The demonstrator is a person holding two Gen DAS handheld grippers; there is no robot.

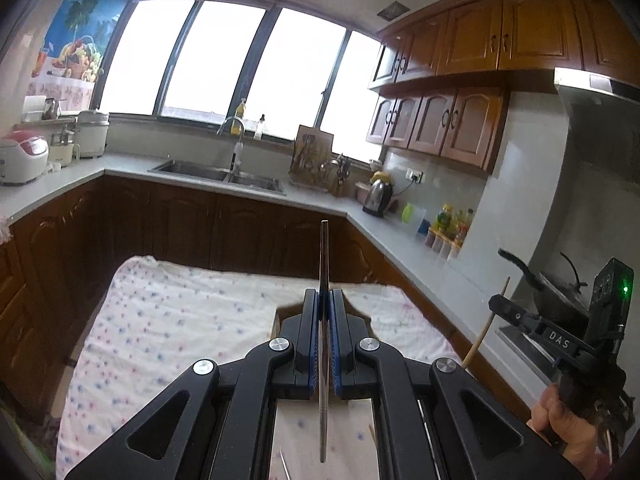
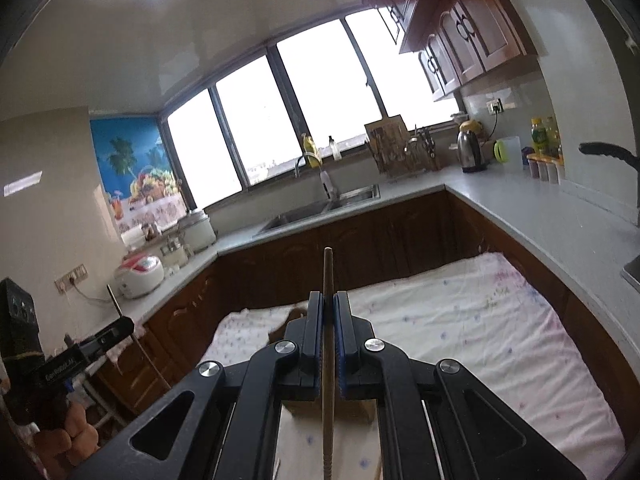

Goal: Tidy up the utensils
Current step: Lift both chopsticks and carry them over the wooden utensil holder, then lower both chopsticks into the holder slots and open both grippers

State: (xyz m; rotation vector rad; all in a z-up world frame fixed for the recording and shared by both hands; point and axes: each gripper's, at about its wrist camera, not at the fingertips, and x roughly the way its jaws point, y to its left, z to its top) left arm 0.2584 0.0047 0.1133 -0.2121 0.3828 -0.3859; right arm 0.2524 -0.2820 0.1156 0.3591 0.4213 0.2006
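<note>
The metal chopstick (image 1: 324, 280) is standing nearly upright between the pads of the left claw (image 1: 324, 300), clamped part-way along its length, while the wooden chopstick (image 2: 328, 288) is sitting the same way in the right claw (image 2: 328, 304); both claws are squeezed almost fully closed on these thin rods above the cloth-covered desk (image 1: 168, 320). Both sticks are looking light and stiff; the metal one is probably slick and liable to slide or pivot in the pads, whereas the wooden one, with ridges showing near its lower end, is likely offering more friction. Gripping near the middle, as here, is keeping either stick from swinging. A brownish box or tray edge (image 1: 277, 318) is peeking out just beyond the claws, but the claw bodies are covering most of it, so its compartments cannot be made out. Loose stick ends (image 1: 285, 464) are showing on the cloth below, cut off by the frame.
</note>
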